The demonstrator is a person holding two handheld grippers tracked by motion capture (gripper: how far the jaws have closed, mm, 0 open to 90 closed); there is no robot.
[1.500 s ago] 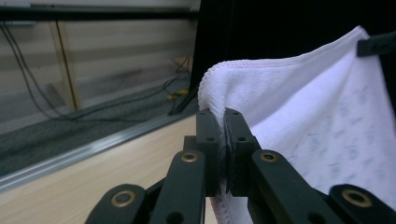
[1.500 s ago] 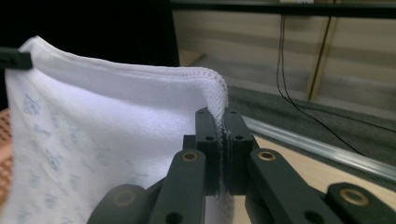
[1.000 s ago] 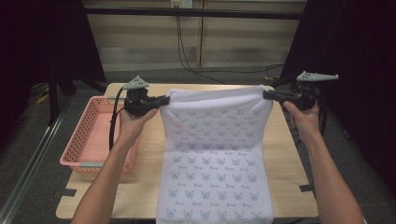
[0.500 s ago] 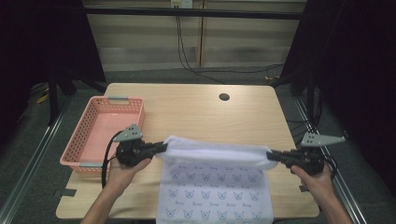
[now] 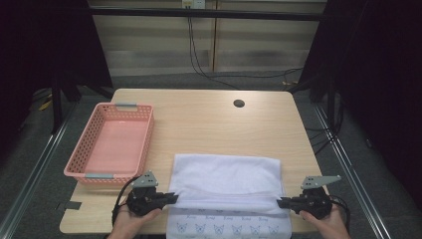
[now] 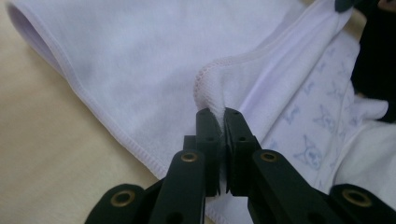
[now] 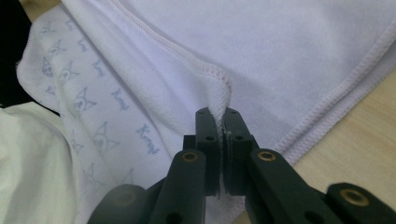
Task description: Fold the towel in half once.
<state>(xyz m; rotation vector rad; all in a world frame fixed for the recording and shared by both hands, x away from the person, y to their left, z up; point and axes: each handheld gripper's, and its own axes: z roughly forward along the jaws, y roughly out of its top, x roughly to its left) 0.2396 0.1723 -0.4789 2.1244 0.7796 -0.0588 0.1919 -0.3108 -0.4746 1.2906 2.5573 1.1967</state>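
A white towel (image 5: 226, 181) lies on the near half of the desk (image 5: 209, 122), folded over so that its plain white side faces up and a strip printed with small blue cartoon faces shows along the near edge, where it reaches the desk's front rim. The left gripper (image 5: 169, 198) sits low at the towel's near left corner, held in a hand (image 5: 130, 221) that comes in from the bottom of the high view; its fingers are closed on the towel's hemmed corner. In the left gripper view (image 6: 218, 122) the two black fingers stand pressed together with a bunched tip of terry cloth pinched between them, the stitched hem running away to the left over bare wood and the printed layer lying to the right. The right gripper (image 5: 281, 201) is at the towel's near right corner, with its grey plate on top, and its fingers are likewise clamped on a corner of the cloth. In the right gripper view (image 7: 217, 120) the hem curls up into the closed fingers, the printed side lies to the left and bare wood shows at the lower right. Between the two grippers the upper layer's edge runs nearly straight across the towel. A pink basket (image 5: 82, 157) stands on the desk's left side, just left of the towel and apart from it. A round hole (image 5: 239, 103) sits in the desk near its far edge.
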